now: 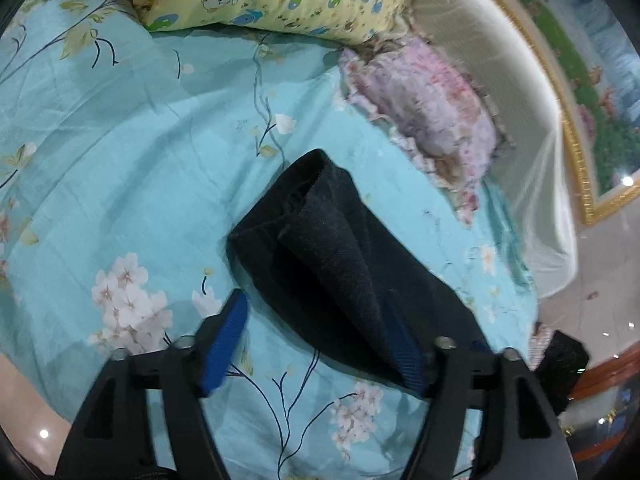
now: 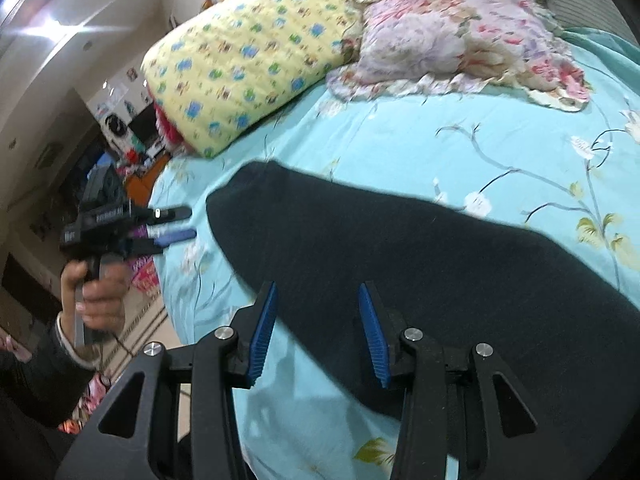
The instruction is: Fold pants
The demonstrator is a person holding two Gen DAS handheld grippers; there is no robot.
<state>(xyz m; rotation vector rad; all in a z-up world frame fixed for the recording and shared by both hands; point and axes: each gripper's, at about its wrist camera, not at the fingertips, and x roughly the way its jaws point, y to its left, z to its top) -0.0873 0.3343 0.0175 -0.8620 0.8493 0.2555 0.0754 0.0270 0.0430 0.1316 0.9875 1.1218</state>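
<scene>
Black pants (image 1: 340, 264) lie folded into a long band on the turquoise floral bed sheet (image 1: 132, 168). In the left wrist view my left gripper (image 1: 320, 344) stands open wide at the band's near end, and dark cloth overlaps its right blue pad (image 1: 410, 364). The right wrist view shows the pants (image 2: 420, 256) stretching from centre to lower right. My right gripper (image 2: 320, 330) hovers over their near edge, open about halfway, with nothing pinched. The left gripper (image 2: 180, 224) appears there too, held by a hand (image 2: 96, 292), just left of the pants' end and apart from it.
A yellow cartoon-print pillow (image 2: 248, 60) and a pink floral pillow (image 2: 460, 36) lie at the head of the bed. A cream headboard (image 1: 480, 48) curves behind them. The bed's edge (image 2: 176, 280) drops to a cluttered floor on the left.
</scene>
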